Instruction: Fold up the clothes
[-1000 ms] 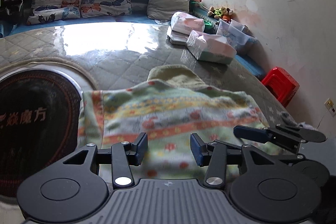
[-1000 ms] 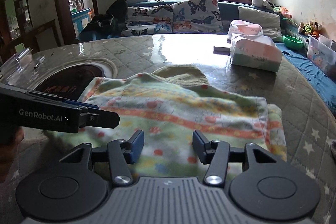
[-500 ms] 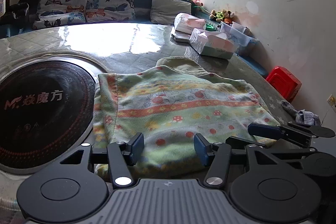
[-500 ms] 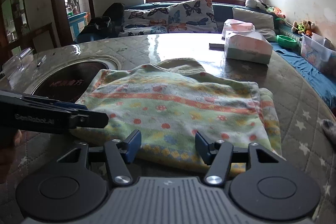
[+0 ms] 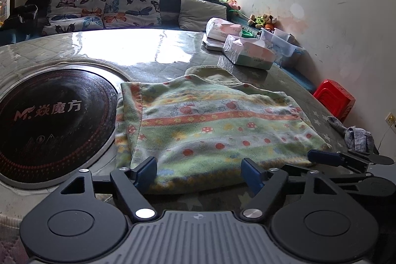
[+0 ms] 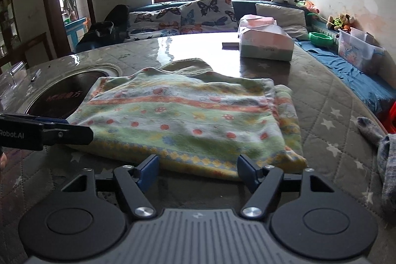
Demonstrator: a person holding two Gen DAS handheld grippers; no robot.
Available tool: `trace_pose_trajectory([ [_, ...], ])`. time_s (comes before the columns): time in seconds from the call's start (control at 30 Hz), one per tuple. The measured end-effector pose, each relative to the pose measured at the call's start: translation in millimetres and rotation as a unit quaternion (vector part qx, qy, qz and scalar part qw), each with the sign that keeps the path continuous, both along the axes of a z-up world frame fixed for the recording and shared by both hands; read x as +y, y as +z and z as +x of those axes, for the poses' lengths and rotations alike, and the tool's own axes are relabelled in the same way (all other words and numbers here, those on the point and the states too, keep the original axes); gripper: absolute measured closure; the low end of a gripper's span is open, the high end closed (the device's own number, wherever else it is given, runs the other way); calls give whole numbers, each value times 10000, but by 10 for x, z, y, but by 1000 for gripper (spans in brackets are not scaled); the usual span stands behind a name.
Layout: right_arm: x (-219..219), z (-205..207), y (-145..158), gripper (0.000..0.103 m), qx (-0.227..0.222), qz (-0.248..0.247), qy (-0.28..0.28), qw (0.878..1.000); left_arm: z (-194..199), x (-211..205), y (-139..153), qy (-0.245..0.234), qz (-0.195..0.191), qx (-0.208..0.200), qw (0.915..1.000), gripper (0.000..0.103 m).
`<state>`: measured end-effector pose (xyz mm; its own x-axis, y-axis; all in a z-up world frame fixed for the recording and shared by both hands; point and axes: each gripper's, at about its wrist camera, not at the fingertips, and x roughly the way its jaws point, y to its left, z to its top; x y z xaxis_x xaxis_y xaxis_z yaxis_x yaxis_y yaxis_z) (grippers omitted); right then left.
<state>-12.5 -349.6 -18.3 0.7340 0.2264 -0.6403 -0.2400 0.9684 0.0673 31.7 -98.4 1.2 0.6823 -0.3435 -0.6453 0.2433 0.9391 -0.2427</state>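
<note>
A folded green garment (image 5: 210, 125) with orange stripes and red mushroom dots lies flat on the round quilted table (image 5: 153, 61); it also shows in the right wrist view (image 6: 188, 115). A plain olive collar piece (image 5: 212, 74) sticks out at its far edge. My left gripper (image 5: 199, 173) is open and empty, just short of the garment's near edge. My right gripper (image 6: 198, 170) is open and empty at the same near edge. The right gripper's fingers (image 5: 329, 156) show at the right of the left wrist view. The left gripper's finger (image 6: 49, 132) shows at the left of the right wrist view.
A black round hotplate (image 5: 49, 120) is set into the table left of the garment. Tissue packs (image 5: 250, 51) stand at the far right of the table. A grey cloth (image 6: 381, 140) lies at the right edge. Behind are a sofa with butterfly cushions (image 5: 104, 9) and a red stool (image 5: 334, 98).
Both grippers have drawn back off the garment toward its near edge and have opened wider. The garment lies folded on the table, now ahead of both jaws.
</note>
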Motion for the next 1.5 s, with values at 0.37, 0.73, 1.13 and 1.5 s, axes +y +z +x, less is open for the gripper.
trace_pose_trajectory([
  [0.37, -11, -111, 0, 10, -57, 66, -125, 9999, -167, -15, 47, 108, 130, -118, 9998, 3],
  [0.73, 57, -229, 3, 2, -103, 15, -169, 9998, -283, 23, 76, 186, 203, -128, 9995, 0],
  [1.13, 122, -377, 2, 0, -195, -118, -243, 9994, -428, 8, 107, 119, 373, -201, 9990, 0],
  [1.5, 212, -518, 9, 0, -296, -115, -356, 9989, -506, 41, 89, 67, 361, -174, 9992, 0],
])
